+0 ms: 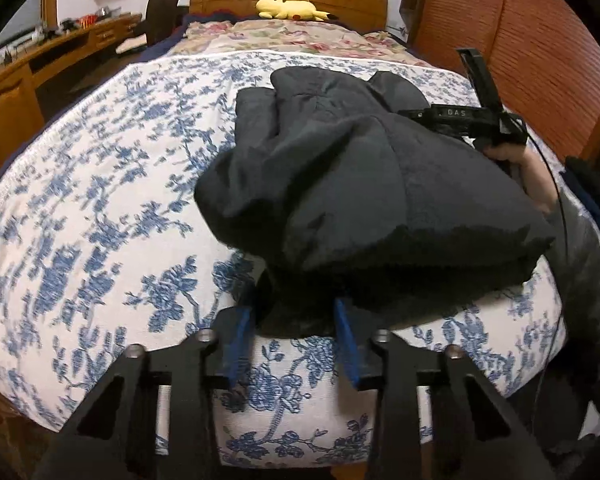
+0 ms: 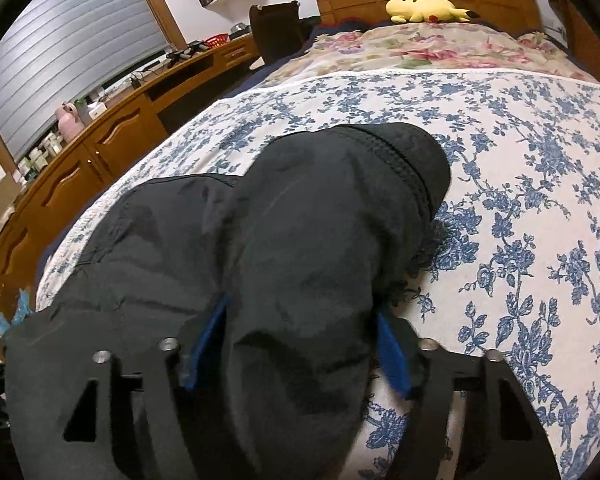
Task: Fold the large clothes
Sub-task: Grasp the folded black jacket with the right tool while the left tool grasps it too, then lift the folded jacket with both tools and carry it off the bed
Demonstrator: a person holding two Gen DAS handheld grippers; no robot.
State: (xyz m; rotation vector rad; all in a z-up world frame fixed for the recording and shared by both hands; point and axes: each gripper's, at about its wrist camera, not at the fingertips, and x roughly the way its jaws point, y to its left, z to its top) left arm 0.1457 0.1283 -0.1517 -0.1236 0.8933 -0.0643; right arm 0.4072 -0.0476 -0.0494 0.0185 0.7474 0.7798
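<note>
I am gripping the black garment with my left tool. My right tool is pinching its bunched fold on the bed.

One black garment — one yellow plush toy, one bed, two grippers — left gripper, right gripper

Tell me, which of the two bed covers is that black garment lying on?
The black garment lies on the nearer blue-and-white floral cover. The pink-flowered cover is farther off, toward the headboard, by the yellow plush toy.
</note>
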